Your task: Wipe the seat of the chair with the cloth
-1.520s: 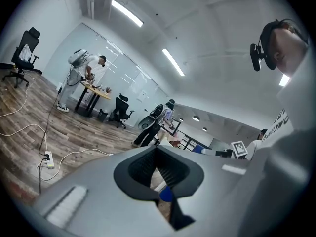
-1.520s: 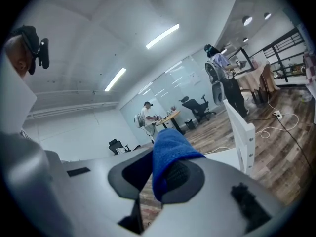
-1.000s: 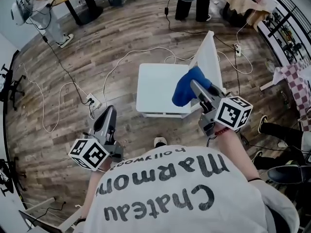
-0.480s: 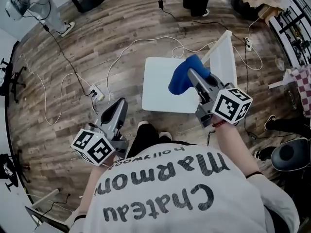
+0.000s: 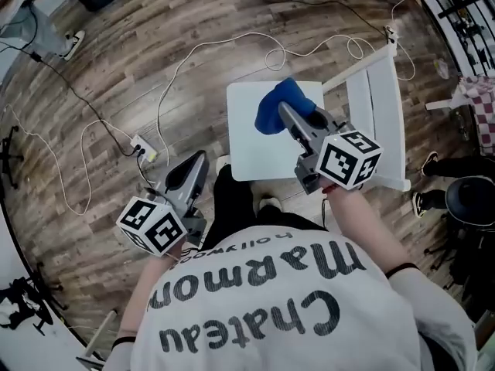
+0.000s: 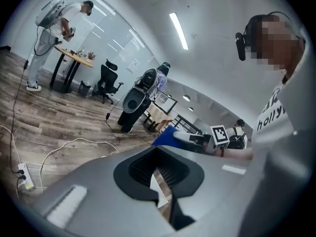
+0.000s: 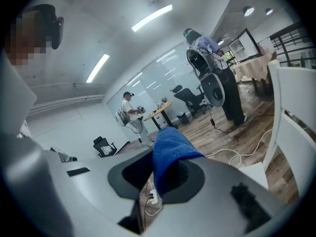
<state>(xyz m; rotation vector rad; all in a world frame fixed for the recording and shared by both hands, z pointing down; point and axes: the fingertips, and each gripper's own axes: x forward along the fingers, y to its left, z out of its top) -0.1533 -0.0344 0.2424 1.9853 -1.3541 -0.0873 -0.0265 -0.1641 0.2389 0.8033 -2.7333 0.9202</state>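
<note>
Cloth [image 5: 278,105], blue, is pinched in the right gripper [image 5: 285,116] over the upper middle of the white seat [image 5: 251,149] in the head view. Against half a second ago, the chair sits lower and more centred in the frame, and its backrest [image 5: 377,118] has swung to the right. The left gripper [image 5: 197,162] hangs at lower left, off the seat. The cloth covers the right fingertips, and contact with the seat cannot be judged. In the left gripper view the jaws are drawn together to a thin slit with nothing between them. In the right gripper view the jaws clamp a blue fold, and the frame's right edge cuts off the backrest.
</note>
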